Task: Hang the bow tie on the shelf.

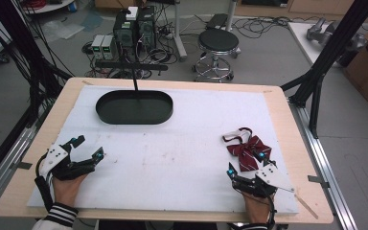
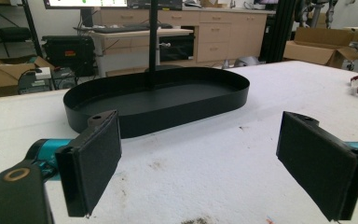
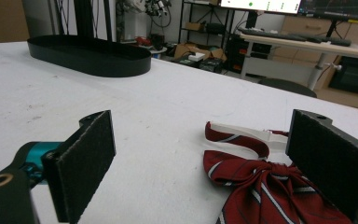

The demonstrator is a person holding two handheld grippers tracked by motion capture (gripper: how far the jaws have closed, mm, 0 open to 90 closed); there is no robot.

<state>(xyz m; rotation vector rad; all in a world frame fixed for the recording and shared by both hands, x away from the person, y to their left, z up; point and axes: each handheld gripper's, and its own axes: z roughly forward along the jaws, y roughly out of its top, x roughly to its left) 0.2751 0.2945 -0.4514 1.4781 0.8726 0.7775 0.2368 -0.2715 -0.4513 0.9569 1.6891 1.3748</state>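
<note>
Your right tongs [image 1: 247, 163] rest low on the white tabletop [image 1: 172, 158] near its front right corner, jaws spread wide and holding nothing. The striped maroon bow tie [image 1: 245, 149] lies flat on the tabletop just ahead of them. In the right gripper view, one wing of the bow tie [image 3: 265, 186] reaches in between the pads, close against the right-hand pad [image 3: 328, 163], but whether that pad touches the cloth cannot be told; the left-hand pad stands well apart from it. The bow tie's white-lined strap loops away behind the knot.

Your left tongs [image 1: 87, 146] sit near the front left corner, also wide open and empty, pointing toward the black oval tray [image 1: 134, 107] at the far side. The tray is well apart from the bow tie.
</note>
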